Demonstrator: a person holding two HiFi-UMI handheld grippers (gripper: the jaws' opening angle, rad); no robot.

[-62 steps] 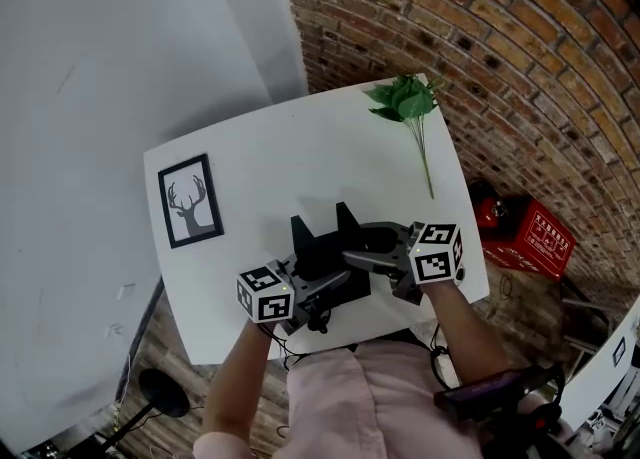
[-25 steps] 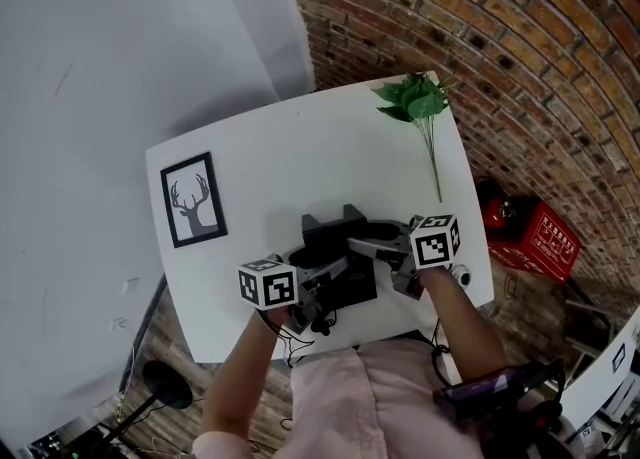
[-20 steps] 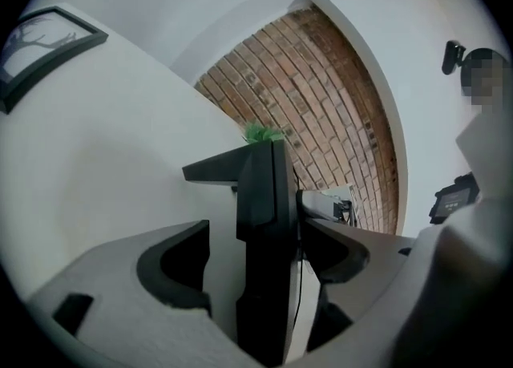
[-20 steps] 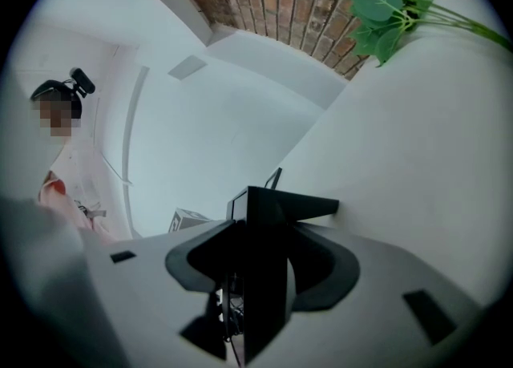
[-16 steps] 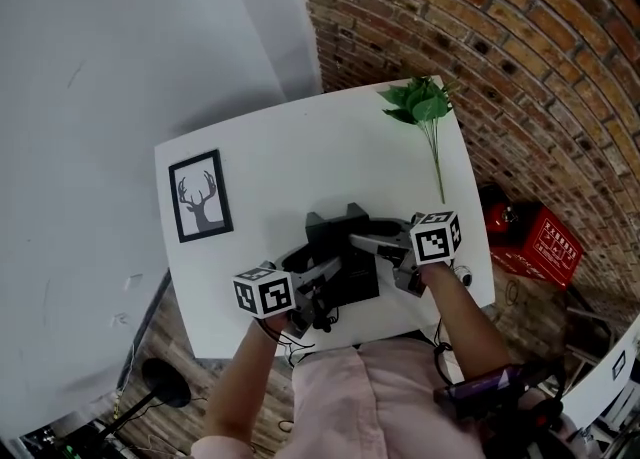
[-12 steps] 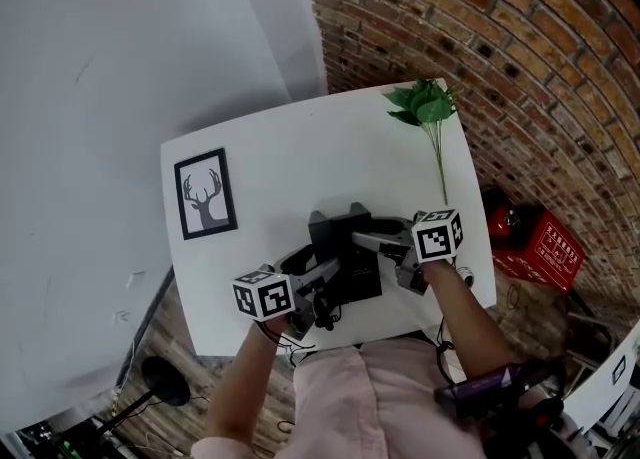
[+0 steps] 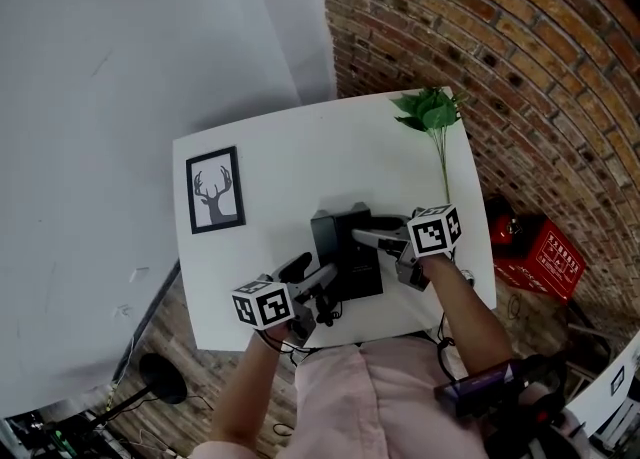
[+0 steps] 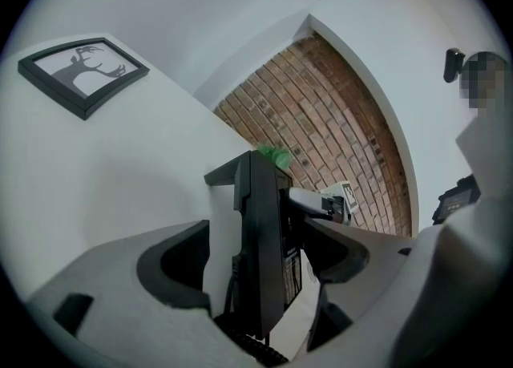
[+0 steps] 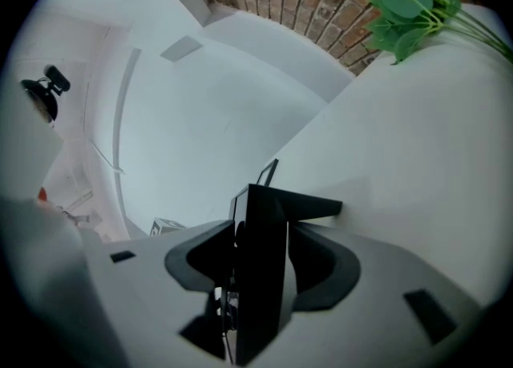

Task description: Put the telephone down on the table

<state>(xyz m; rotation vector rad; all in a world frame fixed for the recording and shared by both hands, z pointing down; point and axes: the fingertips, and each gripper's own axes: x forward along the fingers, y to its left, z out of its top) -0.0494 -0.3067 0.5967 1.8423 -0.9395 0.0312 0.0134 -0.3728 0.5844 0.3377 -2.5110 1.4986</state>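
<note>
The black telephone (image 7: 345, 252) sits on the white table (image 7: 300, 162), near its front edge. My right gripper (image 7: 360, 239) reaches in from the right and is shut on the phone's body (image 9: 260, 262); its pads press both sides. My left gripper (image 7: 308, 275) is at the phone's near left corner. In the left gripper view the telephone (image 8: 260, 238) stands between the open jaws, with a gap on each side. The coiled cord (image 8: 256, 348) hangs at the phone's near end.
A framed deer picture (image 7: 215, 190) lies at the table's left side. A green leafy sprig (image 7: 432, 112) lies at the far right corner. A brick wall rises behind the table, and a red crate (image 7: 535, 252) stands on the floor to the right.
The left gripper has drawn back towards the lower left, away from the phone's side. The right gripper and the telephone have hardly moved on the table.
</note>
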